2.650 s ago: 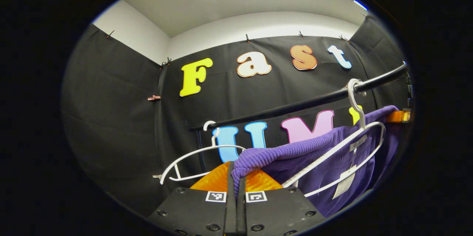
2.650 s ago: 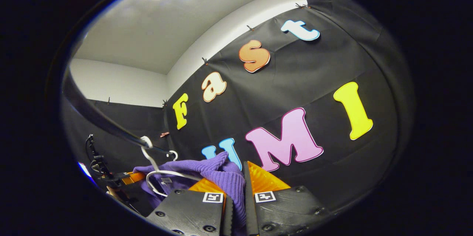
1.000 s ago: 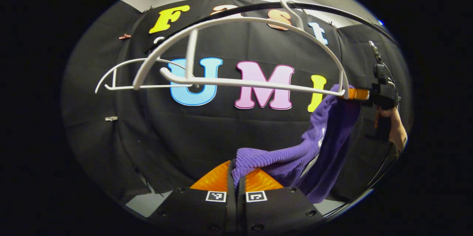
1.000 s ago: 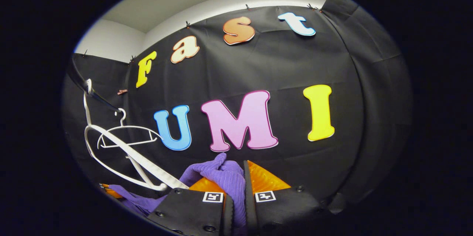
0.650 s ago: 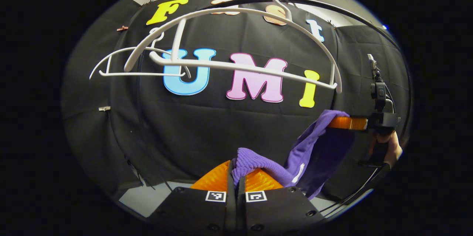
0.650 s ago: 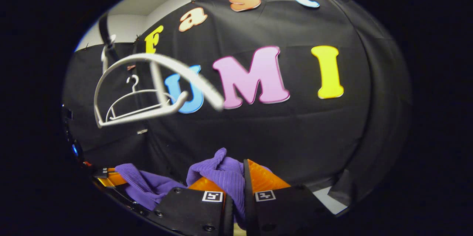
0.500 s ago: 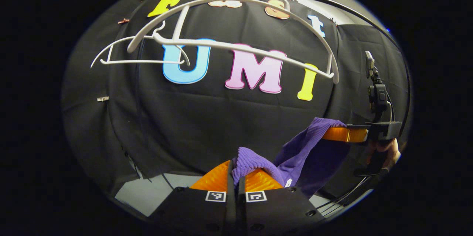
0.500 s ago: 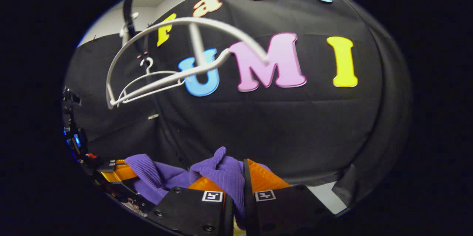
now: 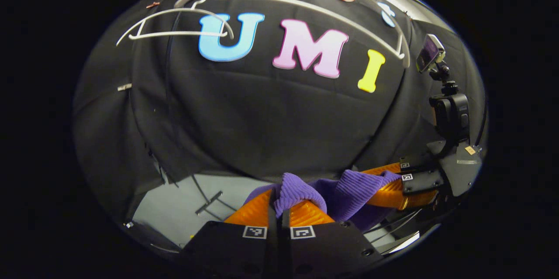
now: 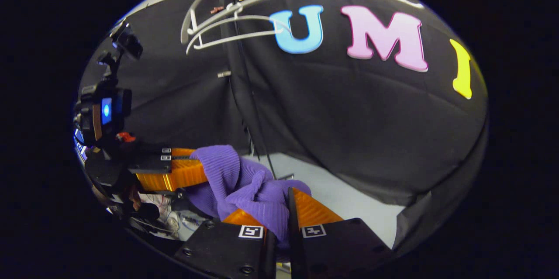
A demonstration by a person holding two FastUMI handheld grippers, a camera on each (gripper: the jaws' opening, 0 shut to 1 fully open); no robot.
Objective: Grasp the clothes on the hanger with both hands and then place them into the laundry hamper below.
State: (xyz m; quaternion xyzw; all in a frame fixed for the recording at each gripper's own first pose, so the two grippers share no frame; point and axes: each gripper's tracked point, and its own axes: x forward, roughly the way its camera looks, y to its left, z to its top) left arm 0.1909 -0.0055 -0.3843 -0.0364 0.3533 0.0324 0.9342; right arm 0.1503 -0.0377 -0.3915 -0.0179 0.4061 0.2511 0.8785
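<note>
The purple knit garment (image 9: 345,185) hangs bunched between my two grippers, off the hangers. In the left gripper view my left gripper (image 9: 279,200) is shut on one fold of it, and my right gripper (image 9: 377,183) pinches the other end close by at the right. In the right gripper view my right gripper (image 10: 281,213) is shut on the purple garment (image 10: 227,172), with my left gripper (image 10: 198,172) holding it at the left. A bare white hanger (image 9: 314,6) swings high above. I cannot make out the hamper.
A second, thinner white hanger (image 9: 174,33) hangs at the top left. The rack's black upright pole (image 10: 244,91) runs down to the grey floor (image 9: 183,200). A pale curved rim (image 9: 404,240) shows low right. Cables and white clutter (image 10: 163,220) lie under my left gripper.
Both grippers pulled the garment off the hanger and sank well below it, towards the floor. They also came closer together, so the cloth bunches between them. The emptied hanger swings above.
</note>
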